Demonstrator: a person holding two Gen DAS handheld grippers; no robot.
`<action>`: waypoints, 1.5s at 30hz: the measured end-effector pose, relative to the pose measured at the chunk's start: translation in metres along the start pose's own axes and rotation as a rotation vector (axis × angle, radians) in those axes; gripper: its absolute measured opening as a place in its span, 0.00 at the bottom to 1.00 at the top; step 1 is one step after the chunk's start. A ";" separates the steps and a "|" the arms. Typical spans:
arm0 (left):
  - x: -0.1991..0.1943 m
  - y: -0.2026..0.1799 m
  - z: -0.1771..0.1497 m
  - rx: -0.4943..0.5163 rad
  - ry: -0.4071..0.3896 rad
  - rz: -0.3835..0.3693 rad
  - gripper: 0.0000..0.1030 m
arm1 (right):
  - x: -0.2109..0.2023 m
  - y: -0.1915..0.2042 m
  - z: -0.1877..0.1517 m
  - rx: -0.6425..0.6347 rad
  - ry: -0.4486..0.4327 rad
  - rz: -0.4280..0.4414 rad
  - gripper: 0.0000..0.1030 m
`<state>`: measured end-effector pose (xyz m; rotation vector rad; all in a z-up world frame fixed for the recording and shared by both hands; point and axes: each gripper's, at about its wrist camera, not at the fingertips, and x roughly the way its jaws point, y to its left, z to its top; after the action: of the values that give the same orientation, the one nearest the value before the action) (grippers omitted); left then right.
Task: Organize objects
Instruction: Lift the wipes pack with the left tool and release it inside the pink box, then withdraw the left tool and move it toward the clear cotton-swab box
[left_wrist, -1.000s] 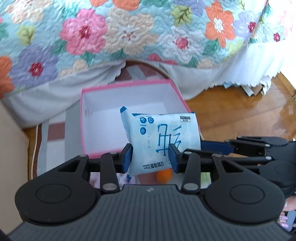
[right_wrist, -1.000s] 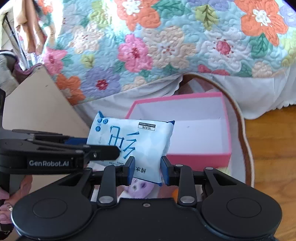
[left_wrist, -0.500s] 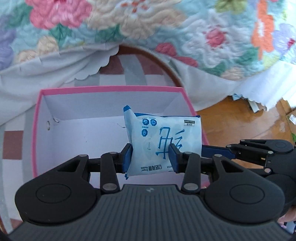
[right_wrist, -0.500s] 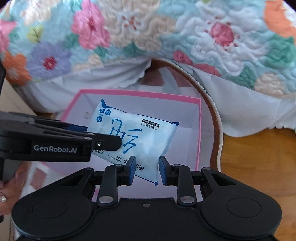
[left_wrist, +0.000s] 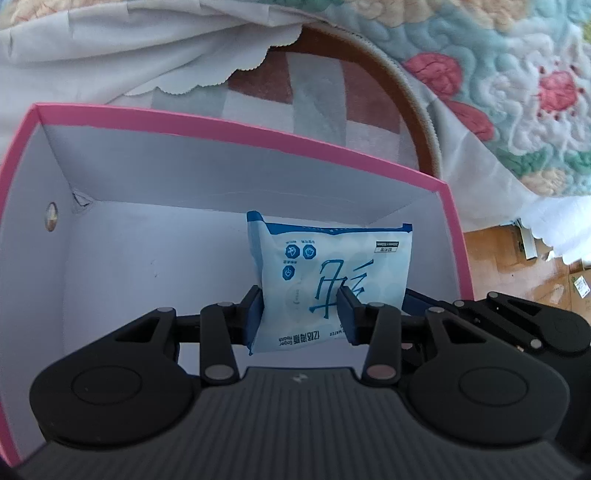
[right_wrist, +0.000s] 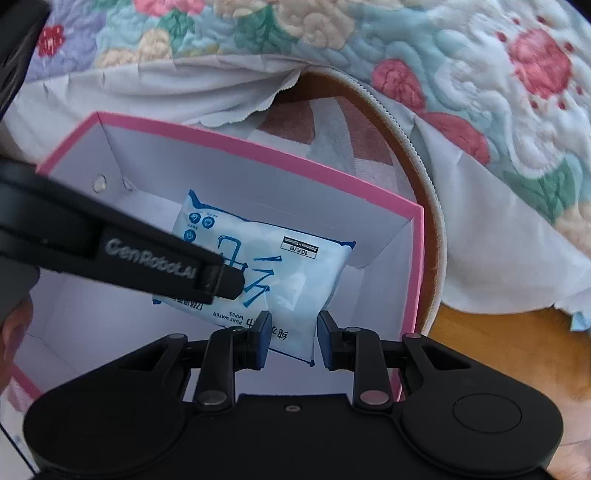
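One pack of wet wipes (left_wrist: 328, 280), pale blue and white with dark blue print, hangs inside the pink box (left_wrist: 236, 127), down between its white inner walls. Both grippers grasp it at once. The left gripper (left_wrist: 301, 314) is clenched on the lower part of the pack, one blue pad pressed against each side. The right gripper (right_wrist: 291, 338) pinches the pack's lower corner in its own view, while the left gripper's black finger crosses in front from the left and covers part of the print. The pack (right_wrist: 266, 266) sits tilted in the right view and upright in the left. Whether it touches the box floor cannot be told. Behind the box a striped rug (left_wrist: 317, 96) lies under the white bed skirt (left_wrist: 147, 48) and flowered quilt (right_wrist: 461, 55). Wooden floor (right_wrist: 509, 354) shows at right.
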<state>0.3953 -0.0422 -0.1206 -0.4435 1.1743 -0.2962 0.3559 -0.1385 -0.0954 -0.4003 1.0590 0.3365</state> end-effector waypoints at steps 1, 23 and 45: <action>0.002 -0.001 0.001 -0.002 0.002 0.001 0.41 | 0.002 0.001 0.000 -0.010 0.003 -0.017 0.31; -0.083 -0.037 -0.037 0.246 -0.095 0.207 0.57 | -0.093 -0.045 -0.060 0.264 -0.158 0.287 0.48; -0.232 -0.111 -0.136 0.471 -0.036 0.208 0.72 | -0.254 -0.015 -0.115 0.032 -0.261 0.332 0.72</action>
<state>0.1853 -0.0600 0.0793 0.0844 1.0639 -0.3691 0.1594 -0.2251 0.0829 -0.1438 0.8709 0.6494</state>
